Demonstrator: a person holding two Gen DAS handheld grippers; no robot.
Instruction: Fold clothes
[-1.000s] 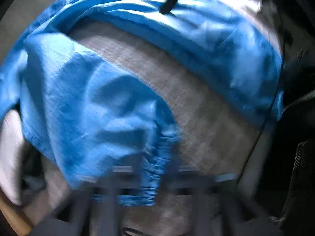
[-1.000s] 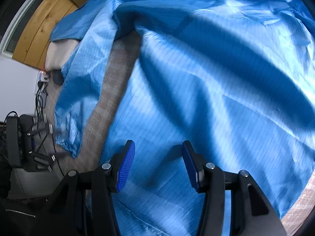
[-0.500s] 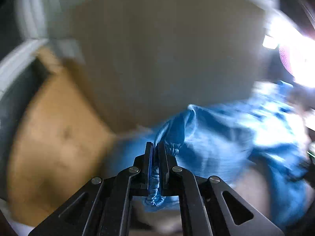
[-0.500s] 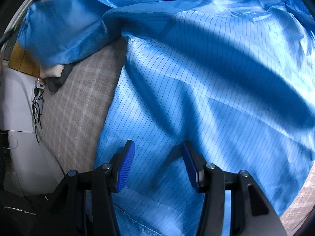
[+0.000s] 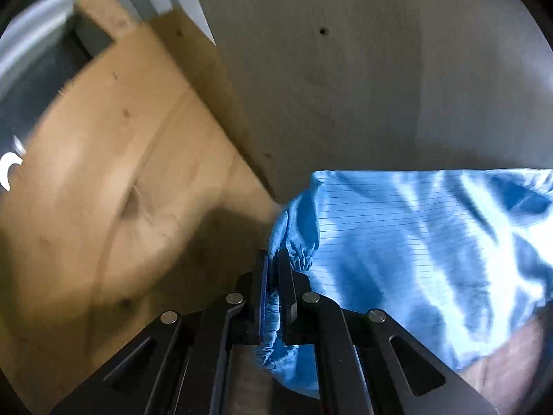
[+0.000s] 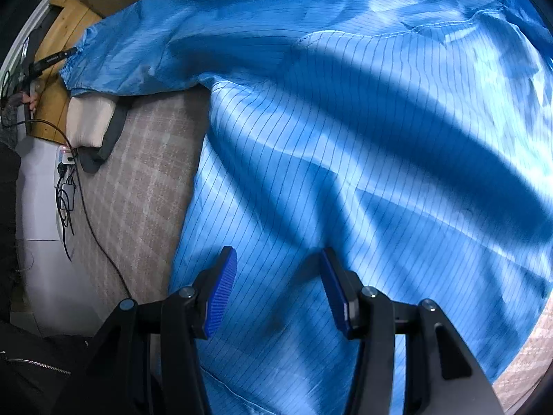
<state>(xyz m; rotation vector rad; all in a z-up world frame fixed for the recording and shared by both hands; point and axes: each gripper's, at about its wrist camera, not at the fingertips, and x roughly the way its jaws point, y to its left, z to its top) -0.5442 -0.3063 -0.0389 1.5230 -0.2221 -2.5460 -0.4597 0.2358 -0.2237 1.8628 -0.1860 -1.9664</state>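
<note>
Blue pinstriped garment (image 6: pixel 363 159) lies spread over the checked bed cover (image 6: pixel 138 186); the left gripper (image 5: pixel 272 259) is clamped on its gathered cuff (image 5: pixel 297 256) before a wooden headboard (image 5: pixel 114 180); only the right view shows cables (image 6: pixel 69 186); the right gripper (image 6: pixel 278 266) hovers half-open above the cloth; no writing is legible.

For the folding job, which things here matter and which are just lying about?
In use:
- blue striped garment
- its gathered cuff, clamped in the left hand-held gripper
- right hand-held gripper, open above the cloth

Lying about:
- cream cushion
- power strip and cables
</note>
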